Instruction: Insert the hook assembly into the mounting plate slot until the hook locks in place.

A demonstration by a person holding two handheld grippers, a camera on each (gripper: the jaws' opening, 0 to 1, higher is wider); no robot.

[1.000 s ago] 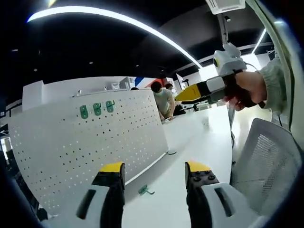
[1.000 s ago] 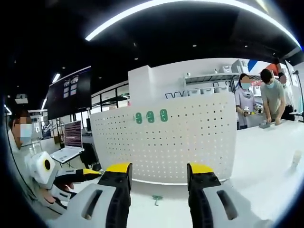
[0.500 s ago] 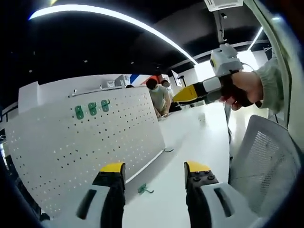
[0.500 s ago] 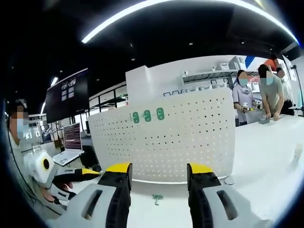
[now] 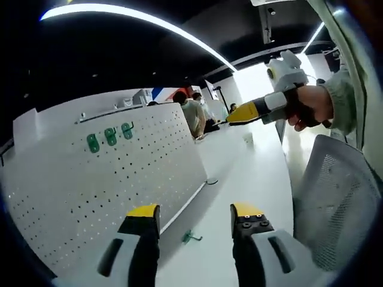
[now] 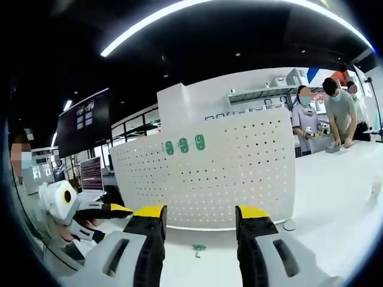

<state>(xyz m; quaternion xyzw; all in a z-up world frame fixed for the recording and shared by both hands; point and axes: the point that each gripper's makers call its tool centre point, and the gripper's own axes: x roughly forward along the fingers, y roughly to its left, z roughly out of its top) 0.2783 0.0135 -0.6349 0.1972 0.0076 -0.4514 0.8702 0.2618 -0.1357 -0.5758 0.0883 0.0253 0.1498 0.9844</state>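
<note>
A white pegboard mounting plate (image 5: 102,179) (image 6: 227,173) stands upright on the white table, with three green hooks (image 5: 109,137) (image 6: 184,144) hung near its top. One loose green hook (image 5: 191,237) (image 6: 198,249) lies on the table in front of the plate. My left gripper (image 5: 194,213) is open above that hook, nothing between its jaws. My right gripper (image 6: 200,213) is open too, pointing at the plate with the loose hook below it. The right gripper (image 5: 263,109) shows held in a hand at the upper right of the left gripper view; the left gripper (image 6: 90,212) shows at the left of the right gripper view.
A white mesh chair (image 5: 335,203) is at the right. Two people (image 6: 326,119) stand at a counter behind the plate. A laptop (image 6: 91,179) sits at the left. A small round object (image 6: 290,225) lies by the plate's right foot, a small cup (image 6: 375,186) further right.
Both views shifted a little with the hands. The right gripper's hand now sits further right and lower in the left gripper view. The loose hook has not moved on the table.
</note>
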